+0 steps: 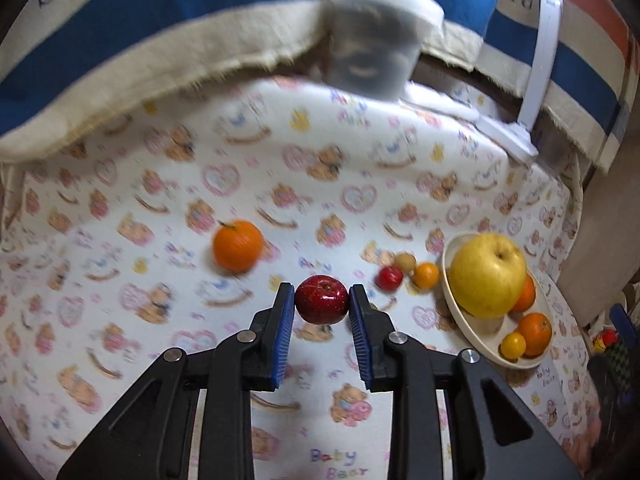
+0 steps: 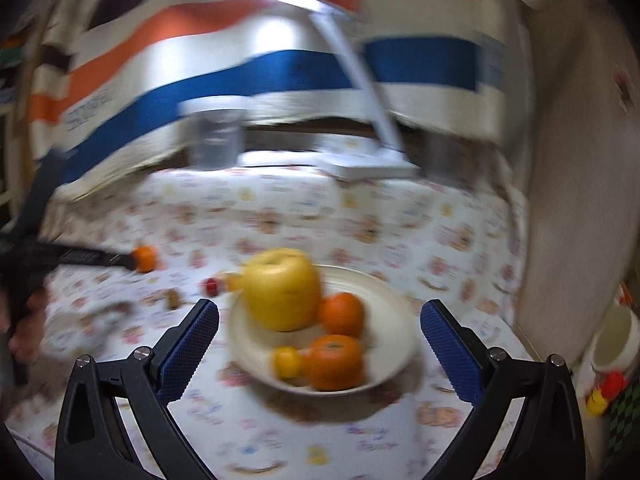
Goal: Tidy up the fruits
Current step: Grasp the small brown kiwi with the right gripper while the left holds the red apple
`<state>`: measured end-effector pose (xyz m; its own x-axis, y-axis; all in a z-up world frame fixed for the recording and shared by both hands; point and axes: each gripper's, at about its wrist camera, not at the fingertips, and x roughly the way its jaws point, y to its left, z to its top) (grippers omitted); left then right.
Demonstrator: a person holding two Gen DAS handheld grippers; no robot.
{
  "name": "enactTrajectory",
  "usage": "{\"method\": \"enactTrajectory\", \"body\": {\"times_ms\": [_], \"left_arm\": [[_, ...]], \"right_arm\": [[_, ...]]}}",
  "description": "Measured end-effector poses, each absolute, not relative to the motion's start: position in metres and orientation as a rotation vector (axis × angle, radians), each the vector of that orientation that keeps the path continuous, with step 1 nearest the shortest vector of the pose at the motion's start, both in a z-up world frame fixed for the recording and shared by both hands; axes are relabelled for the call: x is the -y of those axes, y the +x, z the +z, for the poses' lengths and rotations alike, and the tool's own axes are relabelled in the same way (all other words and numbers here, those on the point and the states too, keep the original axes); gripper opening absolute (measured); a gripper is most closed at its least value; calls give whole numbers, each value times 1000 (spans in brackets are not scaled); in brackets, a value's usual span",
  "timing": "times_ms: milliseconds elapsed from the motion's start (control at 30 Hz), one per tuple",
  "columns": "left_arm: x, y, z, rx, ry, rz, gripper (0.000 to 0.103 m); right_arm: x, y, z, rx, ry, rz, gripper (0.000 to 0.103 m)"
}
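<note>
Dark red, shiny, and pinched right at the tips: small apple (image 1: 321, 299) clamped between the blue pads (image 1: 282, 334) of the left gripper (image 1: 322, 300), carried clear above the teddy-bear tablecloth (image 1: 160, 184) rather than resting on it. Held out at the fingertips, probably so it drops clean onto the dish without the black arms bumping anything. Cream plate (image 1: 486, 354) off to the right in that view, already stacked with a big yellow apple (image 1: 486, 274), a couple of oranges (image 1: 534, 332) and one small yellow fruit (image 1: 513, 346), so clearly the collecting spot. Still loose on the cloth: one larger orange (image 1: 237, 245) well to the left, plus a little cluster just beside the rim, red (image 1: 389, 277), brownish (image 1: 405, 262), orange (image 1: 426, 275). Right gripper (image 2: 320, 348) spread wide with nothing in it, framing the plate (image 2: 394, 300) from the near side, looks like waiting or ready to steady it. Pretty blurry on that side, so not much more to say there. Free space on the near part of the plate, likely landing zone.
</note>
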<state>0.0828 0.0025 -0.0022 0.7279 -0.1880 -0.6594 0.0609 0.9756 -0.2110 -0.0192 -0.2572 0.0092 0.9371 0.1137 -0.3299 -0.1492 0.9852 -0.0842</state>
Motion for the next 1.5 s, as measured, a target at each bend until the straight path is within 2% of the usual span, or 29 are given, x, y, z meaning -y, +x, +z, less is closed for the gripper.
{"method": "enactTrajectory", "body": {"times_ms": [33,133,200,267,333,533,633,833,1133,1233,1500], "left_arm": [[-6,83,0,-740,-183,-133,27],[-15,81,5,-745,-202,-133,27],[-20,81,7,-753,-206,-131,27],[-24,81,8,-753,-203,-117,27],[-27,82,9,-750,-201,-108,27],[-42,89,7,-776,-252,-120,27],[-51,92,7,-780,-267,-105,27],[-60,94,5,-791,-261,-60,27],[-57,94,4,-794,-258,-67,27],[-57,94,3,-791,-256,-66,27],[-54,92,6,-782,-248,-75,27]], "right_arm": [[248,-19,13,-344,-117,159,101],[227,-9,19,-415,-102,215,88],[215,3,22,-468,-67,265,83],[200,21,22,-552,-26,303,74],[186,35,17,-622,2,327,73],[143,91,-2,-788,-15,329,60],[125,109,-15,-824,-64,284,50],[116,130,-40,-902,-10,265,39],[106,142,-48,-922,-11,282,33],[101,149,-51,-941,-7,274,25],[113,129,-38,-871,-34,275,24]]}}
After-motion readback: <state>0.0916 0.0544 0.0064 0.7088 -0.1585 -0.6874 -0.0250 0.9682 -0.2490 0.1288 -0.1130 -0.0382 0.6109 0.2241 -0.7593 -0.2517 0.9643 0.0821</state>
